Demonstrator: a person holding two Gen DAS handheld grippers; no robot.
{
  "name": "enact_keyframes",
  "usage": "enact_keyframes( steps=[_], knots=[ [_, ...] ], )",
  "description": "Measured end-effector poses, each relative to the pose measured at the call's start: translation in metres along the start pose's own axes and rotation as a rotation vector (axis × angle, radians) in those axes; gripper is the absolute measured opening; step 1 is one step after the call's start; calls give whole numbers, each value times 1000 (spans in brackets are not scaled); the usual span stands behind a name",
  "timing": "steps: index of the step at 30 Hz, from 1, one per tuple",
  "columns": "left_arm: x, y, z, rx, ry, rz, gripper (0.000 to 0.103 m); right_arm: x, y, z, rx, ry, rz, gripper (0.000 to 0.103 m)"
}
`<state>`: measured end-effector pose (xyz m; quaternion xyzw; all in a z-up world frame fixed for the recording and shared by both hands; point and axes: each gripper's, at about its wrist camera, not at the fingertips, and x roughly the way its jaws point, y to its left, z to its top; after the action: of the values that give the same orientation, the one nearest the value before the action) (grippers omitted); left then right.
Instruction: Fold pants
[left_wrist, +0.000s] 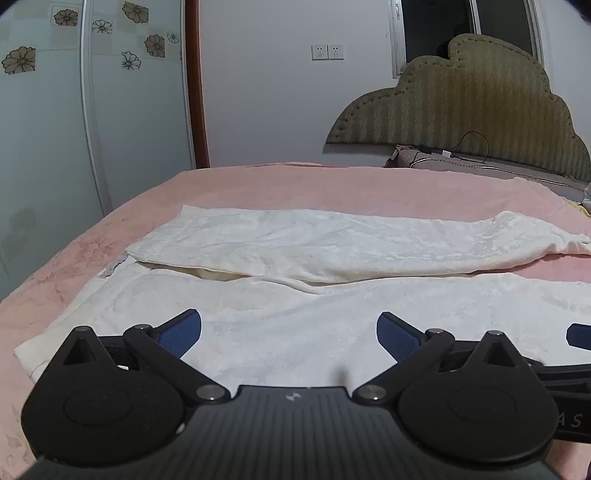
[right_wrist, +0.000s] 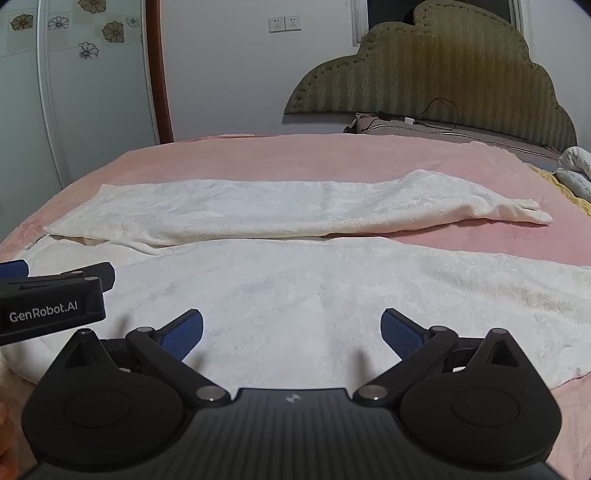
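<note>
White fleecy pants (left_wrist: 332, 251) lie flat across a pink bed, both legs stretched to the right, waist at the left; they also show in the right wrist view (right_wrist: 295, 280). My left gripper (left_wrist: 289, 334) is open and empty, low over the near leg close to the waist end. My right gripper (right_wrist: 291, 332) is open and empty over the middle of the near leg. The left gripper shows at the left edge of the right wrist view (right_wrist: 55, 291), and a blue fingertip of the right gripper (left_wrist: 580, 334) shows at the right edge of the left wrist view.
The pink blanket (right_wrist: 295, 158) covers the bed. An upholstered headboard (right_wrist: 443, 74) stands at the far right, with a pillow and a black cable (right_wrist: 436, 110) below it. A wardrobe with flower decals (left_wrist: 74, 110) stands to the left. Bundled bedding (right_wrist: 576, 170) lies at the right edge.
</note>
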<state>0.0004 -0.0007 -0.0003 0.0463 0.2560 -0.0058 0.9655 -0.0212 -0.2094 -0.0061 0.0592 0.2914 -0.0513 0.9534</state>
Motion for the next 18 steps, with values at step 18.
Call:
enact_keyframes(
  steps=[18],
  knots=[
    [-1, 4, -1, -11, -7, -13, 103, -1, 0, 0, 13, -6, -1, 103]
  ],
)
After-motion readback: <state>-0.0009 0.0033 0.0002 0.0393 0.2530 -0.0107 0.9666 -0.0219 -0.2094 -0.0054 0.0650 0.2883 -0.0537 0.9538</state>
